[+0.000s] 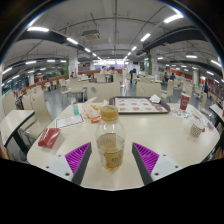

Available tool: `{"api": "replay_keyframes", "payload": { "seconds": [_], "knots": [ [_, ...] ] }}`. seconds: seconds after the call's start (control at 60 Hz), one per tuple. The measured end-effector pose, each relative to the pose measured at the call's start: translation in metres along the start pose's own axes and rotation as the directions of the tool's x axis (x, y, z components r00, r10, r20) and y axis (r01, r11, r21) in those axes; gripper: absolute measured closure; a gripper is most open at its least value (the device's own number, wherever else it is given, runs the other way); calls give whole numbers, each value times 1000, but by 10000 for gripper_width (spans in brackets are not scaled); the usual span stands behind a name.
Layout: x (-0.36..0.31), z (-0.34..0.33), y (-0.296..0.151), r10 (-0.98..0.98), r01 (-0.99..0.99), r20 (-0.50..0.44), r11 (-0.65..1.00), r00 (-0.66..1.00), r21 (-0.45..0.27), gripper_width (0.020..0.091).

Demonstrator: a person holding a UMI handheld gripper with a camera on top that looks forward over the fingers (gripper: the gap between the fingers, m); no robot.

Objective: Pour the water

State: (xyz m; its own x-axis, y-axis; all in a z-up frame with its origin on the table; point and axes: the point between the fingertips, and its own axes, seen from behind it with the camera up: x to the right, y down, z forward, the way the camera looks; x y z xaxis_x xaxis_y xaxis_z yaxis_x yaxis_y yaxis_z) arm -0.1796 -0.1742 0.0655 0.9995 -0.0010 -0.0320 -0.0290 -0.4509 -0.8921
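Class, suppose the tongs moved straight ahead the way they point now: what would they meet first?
The bottle. It already stands between the open tongs, on the table, so moving on would probably bring the tongs' base against it. How close it is cannot be told.

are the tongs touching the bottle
Apart. The gripper view shows the bottle standing on the table between the tongs, with a strip of table visible between it and each purple pad.
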Motion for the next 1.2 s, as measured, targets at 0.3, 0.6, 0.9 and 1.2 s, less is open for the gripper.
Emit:
{"api": "replay_keyframes", "payload": {
  "seconds": [0.3,0.6,0.9,1.2],
  "knots": [
    [-4,37,-4,-37,36,10,997,999,68,648],
    [3,26,-31,27,-29,46,999,999,45,731],
    [66,-13,-165,480,-510,265,858,836,54,731],
    [216,17,-206,899,-939,419,244,126,-241,732]
  ]
}}
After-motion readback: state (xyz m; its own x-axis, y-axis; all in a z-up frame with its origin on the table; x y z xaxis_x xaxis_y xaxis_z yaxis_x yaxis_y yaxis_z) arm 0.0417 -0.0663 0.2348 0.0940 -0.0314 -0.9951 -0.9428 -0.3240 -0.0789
